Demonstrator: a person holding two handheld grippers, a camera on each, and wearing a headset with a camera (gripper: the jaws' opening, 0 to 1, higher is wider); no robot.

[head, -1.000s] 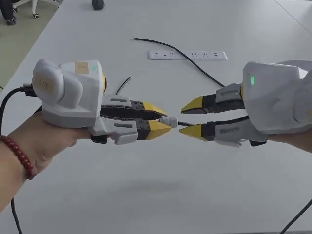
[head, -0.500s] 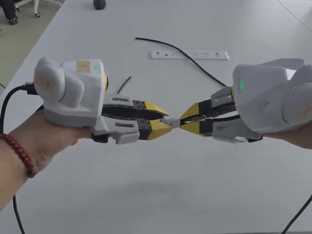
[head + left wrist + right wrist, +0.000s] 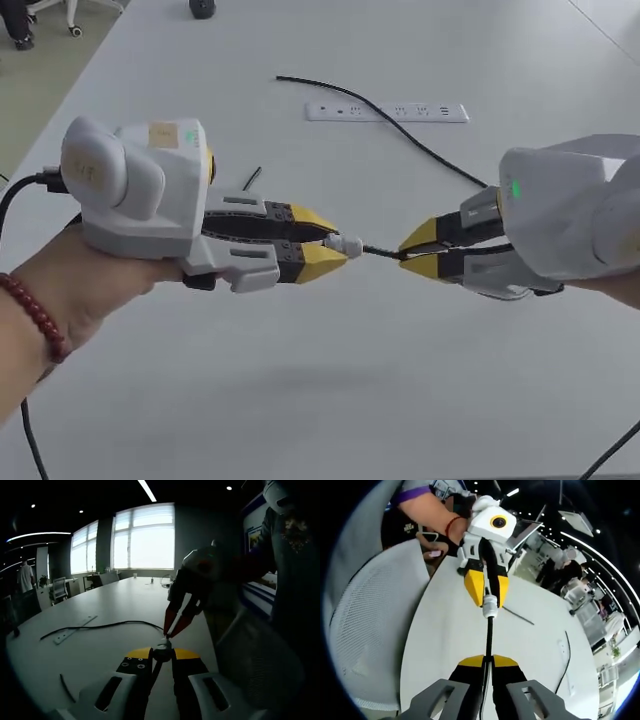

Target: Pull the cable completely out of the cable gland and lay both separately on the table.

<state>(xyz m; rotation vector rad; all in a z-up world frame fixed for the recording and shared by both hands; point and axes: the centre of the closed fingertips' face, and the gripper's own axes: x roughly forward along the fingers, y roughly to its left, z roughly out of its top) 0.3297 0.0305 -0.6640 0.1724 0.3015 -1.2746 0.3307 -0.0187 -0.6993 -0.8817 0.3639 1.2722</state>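
Left claw is clamped on gland, right claw on cable; extraction seems underway, and a pull toward 3 o'clock is called for.

On the near side of the power strip the table lay open. Above it the cable, taut from the cable gland in the left gripper to the right gripper, barred passage.

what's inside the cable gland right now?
Black cable runs from the right gripper into the cable gland. How much sits inside is hidden by the gland and the left gripper.
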